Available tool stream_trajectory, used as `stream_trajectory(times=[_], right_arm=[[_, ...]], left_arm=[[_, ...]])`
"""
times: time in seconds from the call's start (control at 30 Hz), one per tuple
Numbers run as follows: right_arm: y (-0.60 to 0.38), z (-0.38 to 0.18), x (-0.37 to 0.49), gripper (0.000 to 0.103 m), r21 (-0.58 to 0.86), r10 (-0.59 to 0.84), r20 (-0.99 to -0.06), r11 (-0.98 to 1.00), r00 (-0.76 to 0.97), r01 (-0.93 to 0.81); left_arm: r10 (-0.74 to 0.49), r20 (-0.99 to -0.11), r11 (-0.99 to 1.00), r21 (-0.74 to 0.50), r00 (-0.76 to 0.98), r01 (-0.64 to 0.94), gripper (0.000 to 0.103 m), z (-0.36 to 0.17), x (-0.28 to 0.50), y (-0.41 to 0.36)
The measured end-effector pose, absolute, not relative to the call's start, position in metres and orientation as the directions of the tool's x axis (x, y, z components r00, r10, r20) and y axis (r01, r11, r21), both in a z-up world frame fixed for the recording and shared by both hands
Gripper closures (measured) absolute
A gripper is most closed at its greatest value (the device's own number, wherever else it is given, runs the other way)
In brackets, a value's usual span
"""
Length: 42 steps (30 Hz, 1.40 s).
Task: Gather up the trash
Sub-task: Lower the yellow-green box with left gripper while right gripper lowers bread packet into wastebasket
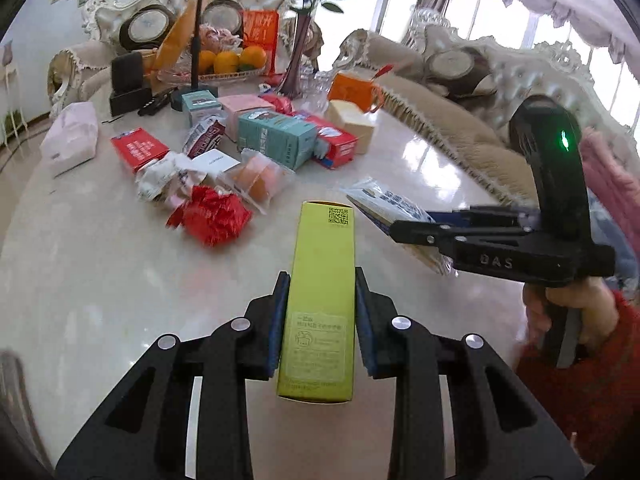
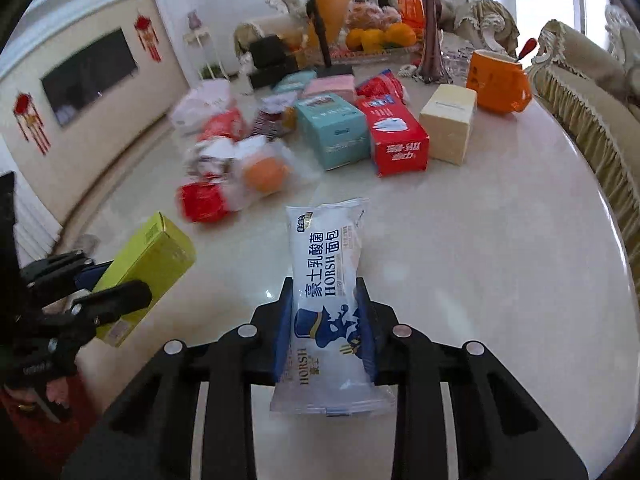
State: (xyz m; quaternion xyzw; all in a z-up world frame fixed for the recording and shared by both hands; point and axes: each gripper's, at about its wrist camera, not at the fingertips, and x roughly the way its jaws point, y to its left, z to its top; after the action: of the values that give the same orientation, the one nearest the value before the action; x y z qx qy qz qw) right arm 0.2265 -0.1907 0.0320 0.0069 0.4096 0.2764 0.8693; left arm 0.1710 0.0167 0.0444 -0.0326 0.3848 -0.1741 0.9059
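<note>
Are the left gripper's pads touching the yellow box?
Touching. In the left wrist view both pads of the left gripper press flat against the long sides of the yellow box, no gap either side.

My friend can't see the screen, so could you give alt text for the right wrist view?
The right hand-held gripper clamps a white-and-blue bread wrapper above a glossy table. At left, the left hand-held gripper holds a yellow-green box; more cartons and wrappers lie beyond.
</note>
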Motion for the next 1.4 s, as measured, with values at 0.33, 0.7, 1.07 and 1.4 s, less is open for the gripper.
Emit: stream_trajectory(times=[0.33,0.7,1.07,1.4], right_arm=[[-0.24,0.035,0.028,0.076,0.417,0.641,-0.628,0.756,0.441,-0.505],[-0.221,-0.09,0.01,0.076,0.292,0.415,-0.857,0.879,0.304,-0.377],[-0.194,-0.113,0.006,0.031,0.13,0.303,-0.878,0.897,0.372,-0.423],[-0.205,-0.11,0.003,0.031,0.183,0.326,-0.867,0.912,0.378,-0.366]], left_arm=[[-0.397,-0.711,0.912,-0.235,0.58,0.336,0.072,0.042,-0.007,0.019],[-0.329,-0.859,0.931,-0.226,0.392,0.286,0.072,-0.097,-0.026,-0.023],[-0.255,-0.897,0.954,-0.173,0.362,0.244,0.026,-0.128,-0.017,-0.028],[-0.227,-0.892,0.966,-0.154,0.39,0.21,0.026,-0.141,-0.018,-0.019]])
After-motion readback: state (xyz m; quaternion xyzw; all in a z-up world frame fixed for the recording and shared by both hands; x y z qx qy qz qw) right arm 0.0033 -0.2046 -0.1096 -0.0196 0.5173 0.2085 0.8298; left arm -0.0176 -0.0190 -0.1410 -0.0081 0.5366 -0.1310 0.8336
